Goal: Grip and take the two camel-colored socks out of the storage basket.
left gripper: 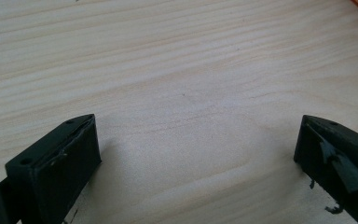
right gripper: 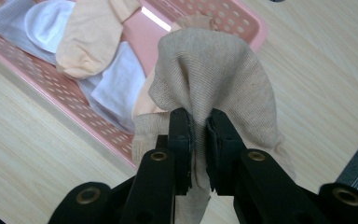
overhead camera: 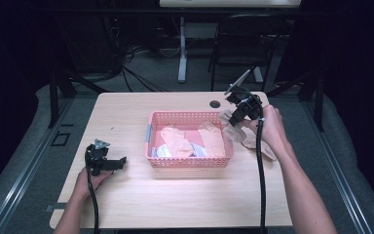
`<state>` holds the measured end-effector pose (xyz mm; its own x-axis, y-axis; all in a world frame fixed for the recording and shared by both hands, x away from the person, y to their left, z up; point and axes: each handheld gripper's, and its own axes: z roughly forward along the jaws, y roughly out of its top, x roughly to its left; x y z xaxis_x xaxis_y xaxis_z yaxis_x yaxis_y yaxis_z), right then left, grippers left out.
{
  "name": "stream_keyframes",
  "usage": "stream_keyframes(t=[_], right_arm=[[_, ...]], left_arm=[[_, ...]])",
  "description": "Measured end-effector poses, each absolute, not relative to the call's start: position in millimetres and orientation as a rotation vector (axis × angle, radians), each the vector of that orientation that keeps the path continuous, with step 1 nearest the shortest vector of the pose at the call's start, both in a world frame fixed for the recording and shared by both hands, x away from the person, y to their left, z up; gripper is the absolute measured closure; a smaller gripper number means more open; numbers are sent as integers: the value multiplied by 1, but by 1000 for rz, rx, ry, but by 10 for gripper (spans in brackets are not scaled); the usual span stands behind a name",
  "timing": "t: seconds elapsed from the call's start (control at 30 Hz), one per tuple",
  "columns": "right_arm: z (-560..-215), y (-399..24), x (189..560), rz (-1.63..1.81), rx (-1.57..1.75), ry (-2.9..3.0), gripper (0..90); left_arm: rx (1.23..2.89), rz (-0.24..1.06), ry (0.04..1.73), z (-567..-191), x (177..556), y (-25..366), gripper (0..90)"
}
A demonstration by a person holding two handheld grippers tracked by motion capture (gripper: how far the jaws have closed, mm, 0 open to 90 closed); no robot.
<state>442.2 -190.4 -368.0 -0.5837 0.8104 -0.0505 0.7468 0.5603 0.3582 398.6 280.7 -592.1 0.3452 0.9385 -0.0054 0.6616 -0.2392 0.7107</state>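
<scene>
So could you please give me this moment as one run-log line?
right gripper: shut on beige sock, lifted beside pink basket | left gripper: open, nothing between fingers, resting on table | basket: socks inside

One pink basket (overhead camera: pixel 190 162), one table (overhead camera: pixel 175 200), several socks, two grippers.

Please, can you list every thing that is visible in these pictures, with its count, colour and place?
Table: one, light wood, centre.
Basket: one, pink, on the table middle.
Socks in basket: several, peach and white; exact count unclear.
Held sock: one, beige, pinched by the right tool just beside the basket's right end.
Sock on table: one, beige, right of the basket.
Chair: one, black, behind the table.
Left tool: open, low over the table's left part.
Right tool: shut on the held sock.
</scene>
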Motion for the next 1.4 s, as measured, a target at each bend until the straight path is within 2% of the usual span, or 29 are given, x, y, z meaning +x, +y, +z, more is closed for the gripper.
stream_keyframes(t=[0.77,1.07,1.4], right_arm=[[-364,-277,434,423,1477,2475,813],[-376,-304,433,409,1570,2433,813],[-397,-313,438,391,1608,2428,812]], left_arm=[[1990,573,1394,-592,399,281,0],[1992,575,1393,-592,399,281,0],[1993,575,1394,-592,398,281,0]])
